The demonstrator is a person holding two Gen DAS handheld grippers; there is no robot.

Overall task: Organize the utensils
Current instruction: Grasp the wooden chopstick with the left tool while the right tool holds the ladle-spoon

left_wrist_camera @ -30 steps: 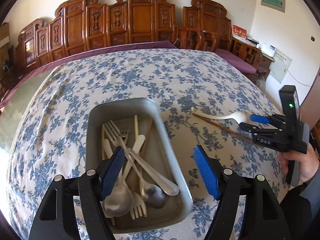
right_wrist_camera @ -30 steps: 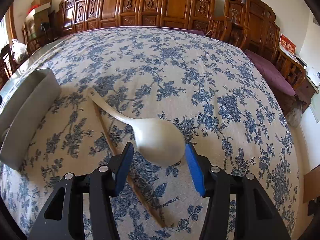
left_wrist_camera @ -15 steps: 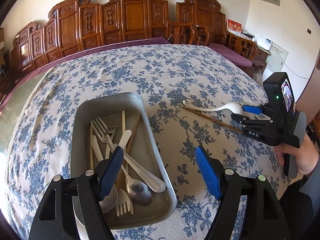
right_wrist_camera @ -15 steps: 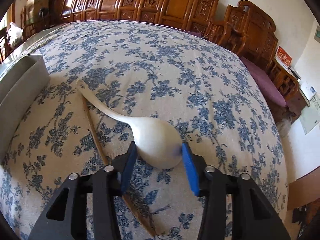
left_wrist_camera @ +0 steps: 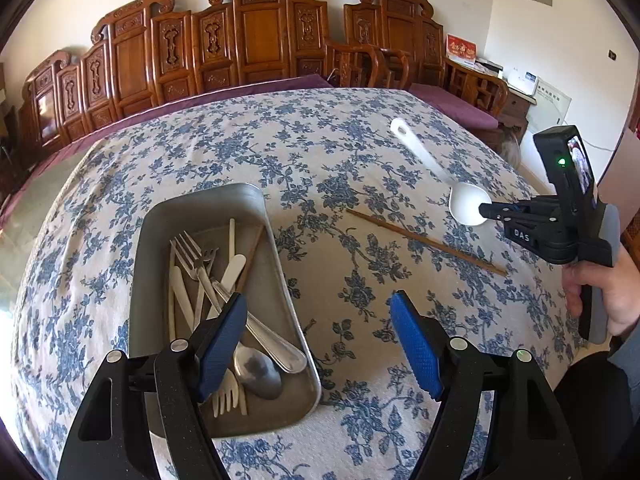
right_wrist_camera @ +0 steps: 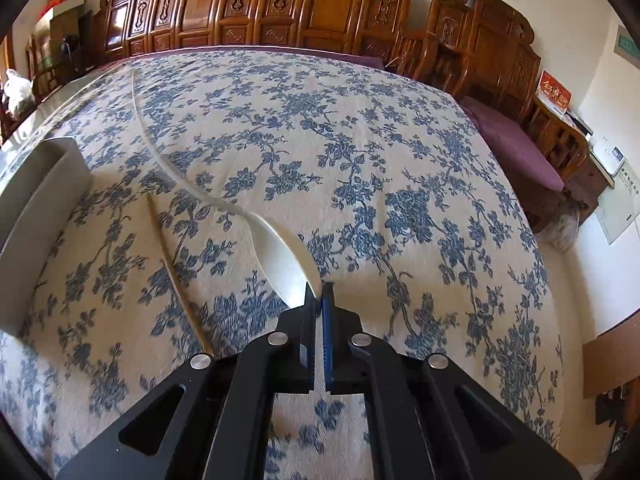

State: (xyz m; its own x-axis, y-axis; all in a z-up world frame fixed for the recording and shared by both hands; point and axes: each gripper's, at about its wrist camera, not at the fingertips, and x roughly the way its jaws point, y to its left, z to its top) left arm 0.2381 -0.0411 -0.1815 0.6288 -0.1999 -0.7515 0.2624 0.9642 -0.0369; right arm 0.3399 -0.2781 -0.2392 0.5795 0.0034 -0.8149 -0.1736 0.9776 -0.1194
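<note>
**Right claw clamping the white spoon by its bowl**

On your left, the metal tray [left_wrist_camera: 208,216] is sitting on the blue-flowered tablecloth [left_wrist_camera: 320,152], already holding a jumble of utensils: steel forks [left_wrist_camera: 192,252], a steel spoon [left_wrist_camera: 256,372], a small white plastic fork [left_wrist_camera: 228,396] and pale plastic handles lying lengthwise. Your left gripper [left_wrist_camera: 320,340] is hanging over the tray's near right corner with its blue pads spread wide and nothing between them.

Moving right, a single brown chopstick [left_wrist_camera: 424,242] is lying slantwise on the cloth, apart from the tray.

Further right, your right gripper [left_wrist_camera: 486,211] is pinching the rim of the white spoon [left_wrist_camera: 464,208], its pads clenched tight on the thin edge of the bowl. The spoon is glossy, plain white, with a deep rounded bowl and a long curved handle ending in a small hole; that handle is pointing away from you toward the carved wooden chairs [left_wrist_camera: 260,40]. Your right hand [left_wrist_camera: 600,292] is wrapping the gripper's grey handle.
</note>
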